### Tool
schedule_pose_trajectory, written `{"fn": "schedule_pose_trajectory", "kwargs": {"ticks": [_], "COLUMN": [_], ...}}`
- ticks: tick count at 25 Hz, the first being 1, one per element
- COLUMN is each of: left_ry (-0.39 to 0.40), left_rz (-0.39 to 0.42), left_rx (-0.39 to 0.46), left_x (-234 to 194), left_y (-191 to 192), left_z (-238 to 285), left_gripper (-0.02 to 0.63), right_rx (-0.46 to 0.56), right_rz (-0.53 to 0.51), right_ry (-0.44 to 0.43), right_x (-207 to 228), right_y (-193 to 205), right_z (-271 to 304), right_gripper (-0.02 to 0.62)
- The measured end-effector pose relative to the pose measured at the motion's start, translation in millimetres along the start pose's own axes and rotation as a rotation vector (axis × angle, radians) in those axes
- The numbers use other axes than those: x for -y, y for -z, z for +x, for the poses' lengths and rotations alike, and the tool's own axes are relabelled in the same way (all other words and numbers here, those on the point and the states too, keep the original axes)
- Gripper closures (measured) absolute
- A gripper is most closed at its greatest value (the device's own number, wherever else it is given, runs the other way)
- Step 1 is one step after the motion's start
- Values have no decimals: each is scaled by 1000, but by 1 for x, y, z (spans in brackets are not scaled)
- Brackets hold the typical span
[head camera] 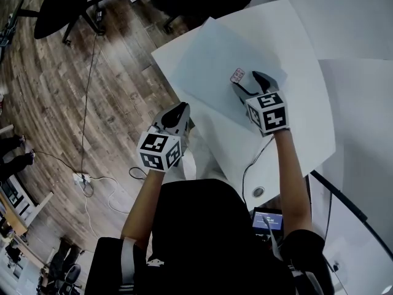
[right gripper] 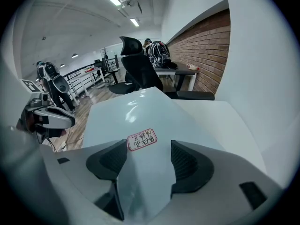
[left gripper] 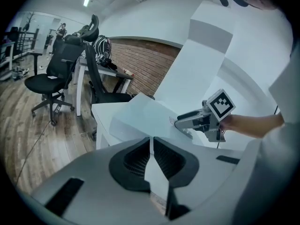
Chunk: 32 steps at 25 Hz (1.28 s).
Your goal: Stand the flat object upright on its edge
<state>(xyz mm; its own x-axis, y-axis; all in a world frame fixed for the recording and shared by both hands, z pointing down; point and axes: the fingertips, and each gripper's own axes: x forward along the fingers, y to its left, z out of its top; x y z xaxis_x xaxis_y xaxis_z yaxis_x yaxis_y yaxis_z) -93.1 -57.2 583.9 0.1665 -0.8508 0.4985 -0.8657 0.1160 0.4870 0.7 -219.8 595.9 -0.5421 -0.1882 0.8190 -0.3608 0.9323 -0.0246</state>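
The flat object is a large pale blue sheet (head camera: 224,57) lying on the white table (head camera: 307,121), with a small red-bordered label (head camera: 237,75) at its near corner. My right gripper (head camera: 249,83) is at that corner. In the right gripper view its jaws stand apart, and the labelled corner (right gripper: 142,139) lies in the gap between the pads. My left gripper (head camera: 178,112) is at the sheet's near-left edge, by the table's rim. Its jaws are shut on the thin edge of the sheet (left gripper: 157,182), which runs up between the pads.
The table's left edge (head camera: 161,60) drops to a wooden floor with office chairs (head camera: 67,8) and a trailing cable (head camera: 86,177). A second white tabletop (head camera: 362,134) adjoins on the right. A small screen device (head camera: 268,220) sits near the person's right arm.
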Motion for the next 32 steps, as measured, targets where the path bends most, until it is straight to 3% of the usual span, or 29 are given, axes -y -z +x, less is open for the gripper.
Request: {"fn": "schedule_pose_trajectory", "kwargs": {"ticks": [4, 13, 20, 26, 32], "left_ry": [-15, -40, 35, 27, 79], "left_rz": [-28, -159, -322, -417, -551], "left_rx": [11, -4, 5, 54, 114], "left_x": [-9, -45, -56, -68, -71], "left_y": [3, 25, 41, 50, 59], "left_z": [-5, -25, -36, -40, -46], "left_gripper": [578, 479, 384, 355, 336], "right_rx": [2, -1, -16, -15, -13], "right_rz": [-20, -61, -121, -148, -159], "right_ry": [-14, -44, -77, -89, -102], "right_x": [-11, -39, -69, -89, -98], "right_y": [-3, -11, -18, -21, -20], "right_z": [3, 9, 10, 16, 17], "right_gripper": [310, 311, 311, 311, 311]}}
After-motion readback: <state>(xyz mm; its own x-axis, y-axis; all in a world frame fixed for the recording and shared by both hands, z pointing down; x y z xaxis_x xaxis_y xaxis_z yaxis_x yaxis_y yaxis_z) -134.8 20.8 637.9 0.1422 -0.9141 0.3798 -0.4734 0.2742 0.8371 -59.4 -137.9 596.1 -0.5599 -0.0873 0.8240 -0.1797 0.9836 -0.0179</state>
